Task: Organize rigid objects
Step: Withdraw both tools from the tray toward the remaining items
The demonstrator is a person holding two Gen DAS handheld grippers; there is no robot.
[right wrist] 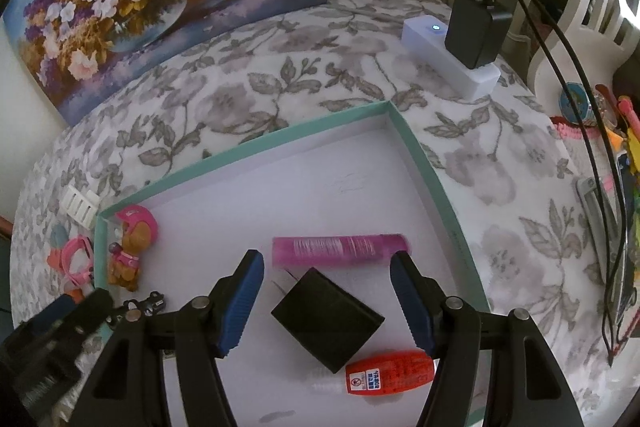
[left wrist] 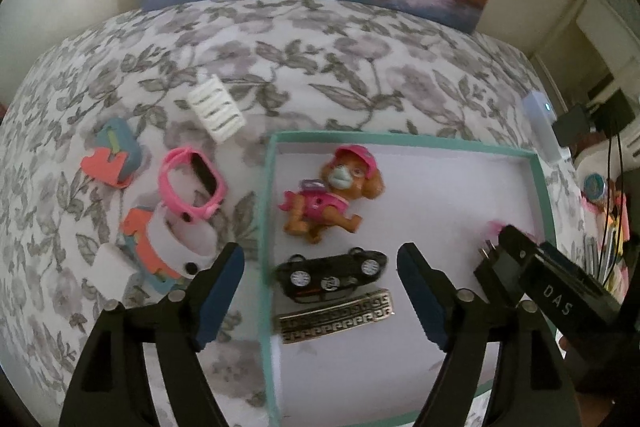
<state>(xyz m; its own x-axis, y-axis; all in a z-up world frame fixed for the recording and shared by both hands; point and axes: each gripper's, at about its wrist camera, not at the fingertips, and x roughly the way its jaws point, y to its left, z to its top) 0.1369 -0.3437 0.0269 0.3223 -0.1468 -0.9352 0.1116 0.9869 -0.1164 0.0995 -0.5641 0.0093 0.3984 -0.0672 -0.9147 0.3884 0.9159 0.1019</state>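
Left gripper [left wrist: 320, 291] spread apart above toy car [left wrist: 332, 273], lying upside down near tray [left wrist: 267, 195] left wall. Right gripper [right wrist: 326, 301] spread apart above black charger [right wrist: 328, 319], no contact.

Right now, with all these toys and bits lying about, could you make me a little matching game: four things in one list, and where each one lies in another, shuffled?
Things:
1. toy dog
2. pink watch
3. black charger
4. white power strip

Places:
A. on the flowered cloth, left of the teal box
B. on the cloth beyond the box's far right corner
C. in the box, between the right claw's open fingers
D. in the box, beyond the overturned toy car

Pairs: 1-D, 2-A, 3-C, 4-B
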